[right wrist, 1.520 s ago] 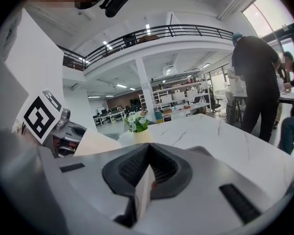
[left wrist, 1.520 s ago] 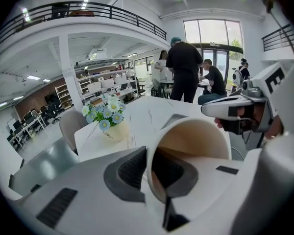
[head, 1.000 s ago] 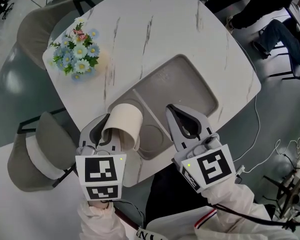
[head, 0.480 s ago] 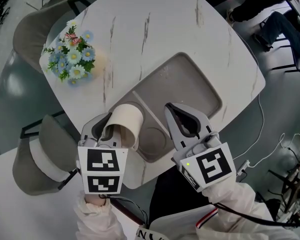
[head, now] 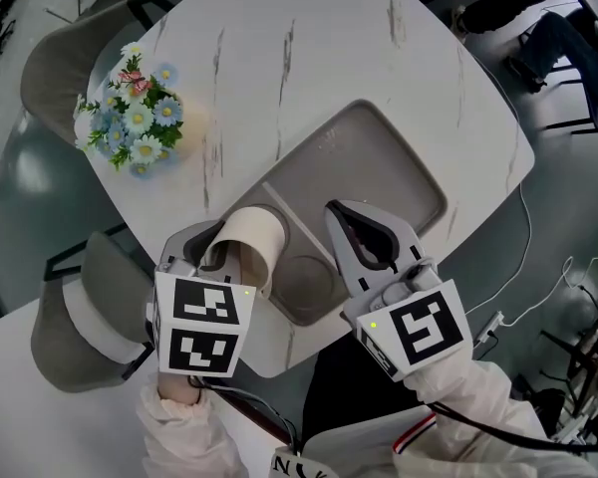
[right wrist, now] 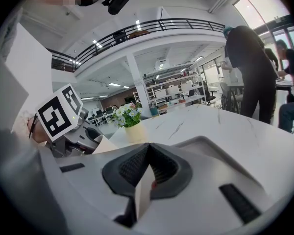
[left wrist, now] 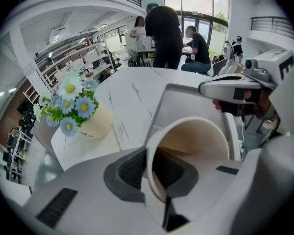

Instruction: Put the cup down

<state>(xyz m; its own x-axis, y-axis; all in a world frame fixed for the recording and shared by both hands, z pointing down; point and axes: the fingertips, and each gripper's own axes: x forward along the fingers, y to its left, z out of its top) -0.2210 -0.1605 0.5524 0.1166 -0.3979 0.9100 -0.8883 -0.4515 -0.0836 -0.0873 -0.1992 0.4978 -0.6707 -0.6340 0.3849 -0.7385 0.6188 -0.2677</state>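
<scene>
A cream paper cup (head: 249,239) lies tilted on its side above the left end of the grey tray (head: 379,167), its mouth turned toward me. My left gripper (head: 217,255) is shut on its rim, one jaw inside the cup and one outside. In the left gripper view the cup (left wrist: 196,146) fills the middle with its mouth open toward the camera, pinched by the left gripper (left wrist: 149,168). My right gripper (head: 337,213) hovers over the tray to the cup's right, shut and holding nothing. In its own view the right gripper (right wrist: 148,153) has its pads together.
The tray lies on a white marble table (head: 309,58) and has a round recess (head: 309,277) beside the cup. A vase of blue and white flowers (head: 130,118) stands at the table's left. Grey chairs (head: 85,317) flank the table; people (left wrist: 166,28) are at a table beyond.
My left gripper has sunk a little and rolled with the cup in it, so its marker cube hides more of the cup. The right gripper has stayed put.
</scene>
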